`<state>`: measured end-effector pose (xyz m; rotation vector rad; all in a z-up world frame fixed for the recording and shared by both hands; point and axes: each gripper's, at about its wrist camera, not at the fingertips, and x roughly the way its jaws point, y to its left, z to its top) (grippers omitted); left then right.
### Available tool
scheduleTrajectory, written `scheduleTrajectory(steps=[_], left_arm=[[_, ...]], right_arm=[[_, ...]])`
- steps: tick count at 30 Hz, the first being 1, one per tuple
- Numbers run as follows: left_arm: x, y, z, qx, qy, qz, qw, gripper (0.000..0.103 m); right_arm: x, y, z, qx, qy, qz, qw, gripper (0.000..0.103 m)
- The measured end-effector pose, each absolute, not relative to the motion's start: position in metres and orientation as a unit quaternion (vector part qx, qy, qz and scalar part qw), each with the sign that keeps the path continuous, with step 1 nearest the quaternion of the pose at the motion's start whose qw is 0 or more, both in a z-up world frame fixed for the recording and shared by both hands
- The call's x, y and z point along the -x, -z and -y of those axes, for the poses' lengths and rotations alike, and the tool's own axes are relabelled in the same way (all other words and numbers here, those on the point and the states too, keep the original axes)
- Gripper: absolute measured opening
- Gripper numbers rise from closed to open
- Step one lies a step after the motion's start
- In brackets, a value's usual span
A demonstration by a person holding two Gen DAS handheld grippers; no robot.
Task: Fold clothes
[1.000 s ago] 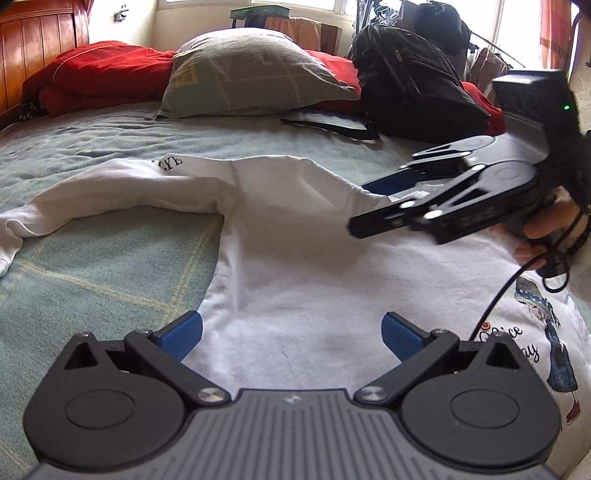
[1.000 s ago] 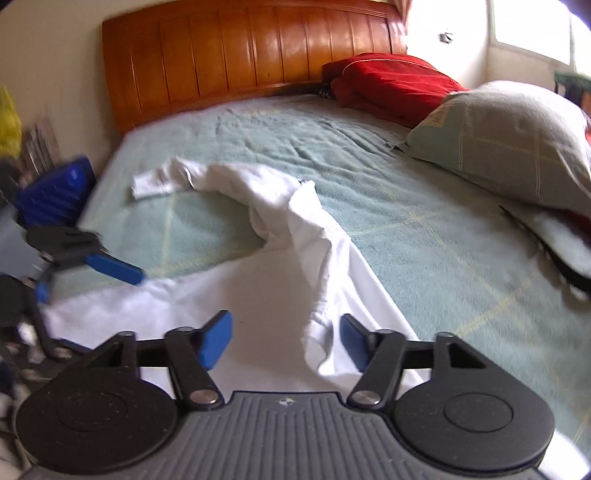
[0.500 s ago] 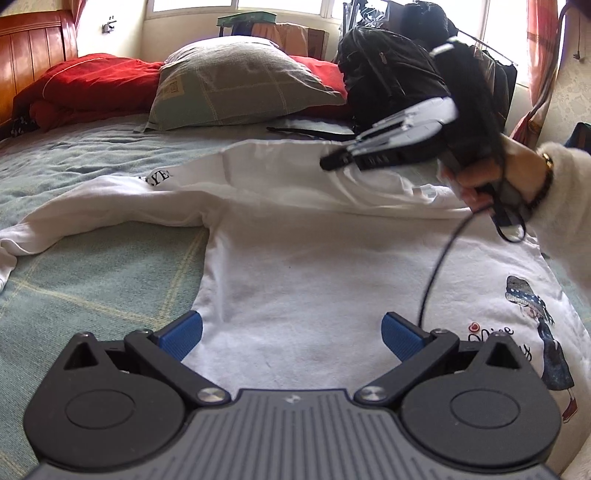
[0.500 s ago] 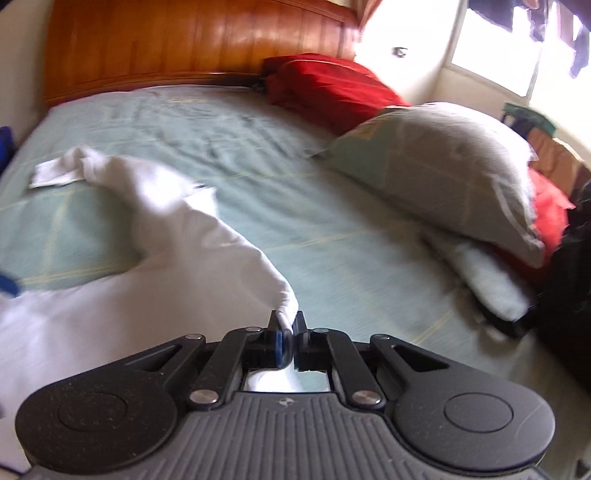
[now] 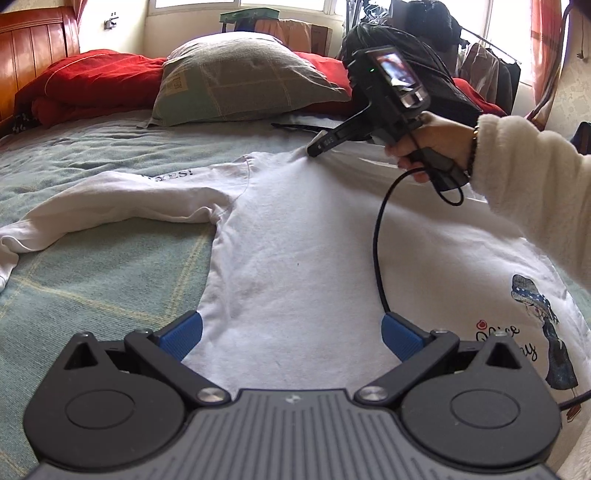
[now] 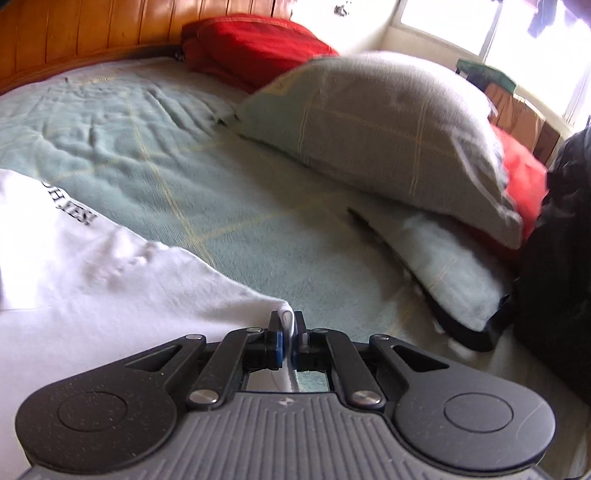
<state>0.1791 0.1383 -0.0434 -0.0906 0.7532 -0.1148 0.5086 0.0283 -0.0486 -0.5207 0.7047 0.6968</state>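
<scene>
A white long-sleeved shirt [image 5: 295, 236] lies spread on the green bedcover, with one sleeve [image 5: 110, 199] stretched out to the left and a cartoon print at the lower right. My left gripper [image 5: 291, 334] hovers open low over the shirt's body, with nothing between its blue pads. My right gripper [image 6: 287, 325] is shut on a pinch of the white shirt [image 6: 110, 288] at its far edge. In the left wrist view the right gripper [image 5: 314, 149] pulls that edge taut toward the pillow, held by a hand in a fluffy white sleeve.
A grey-green pillow [image 5: 240, 77] and red bedding [image 5: 92, 85] lie at the head of the bed beside the wooden headboard [image 6: 92, 33]. A black backpack [image 6: 554, 258] sits at the far right. The green bedcover [image 5: 92, 273] shows left of the shirt.
The right gripper shut on the shirt's far edge and carried it away toward the pillow, stretching the fabric flat. The left gripper has stayed where it was, open.
</scene>
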Motion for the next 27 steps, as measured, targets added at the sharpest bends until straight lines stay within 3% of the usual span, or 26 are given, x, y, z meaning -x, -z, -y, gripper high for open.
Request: scheduleTrajectory(steps=[3,5,8,15,21,27], left_arm=[[-0.179,0.043,-0.138,0.042,0.056,-0.37,0.926,0.102],[-0.179,0.042,-0.137,0.041,0.058,-0.37,0.926,0.102],[-0.179,0.041,-0.133,0.039,0.063,-0.369,0.927,0.102],[-0.183,0.041,-0.115,0.031,0.087,-0.37,0.924,0.102],[-0.185,0.04,-0.098,0.021,0.107,-0.372,0.922,0.102],[-0.185,0.041,-0.086,0.012,0.115,-0.377,0.919,0.102]], right_arm=[[-0.518,0.055,-0.027,0.224,-0.333,-0.357,0.844,0.011],[-0.521,0.043,-0.012,0.184,-0.344,-0.369,0.844,0.024],[-0.519,0.015,0.023,0.133,-0.356,-0.368,0.849,0.035],[-0.492,-0.028,0.144,0.087,-0.303,-0.357,0.879,0.036],[-0.478,0.008,0.228,0.077,-0.235,-0.412,0.877,0.036],[-0.472,0.027,0.232,0.081,-0.264,-0.411,0.869,0.041]])
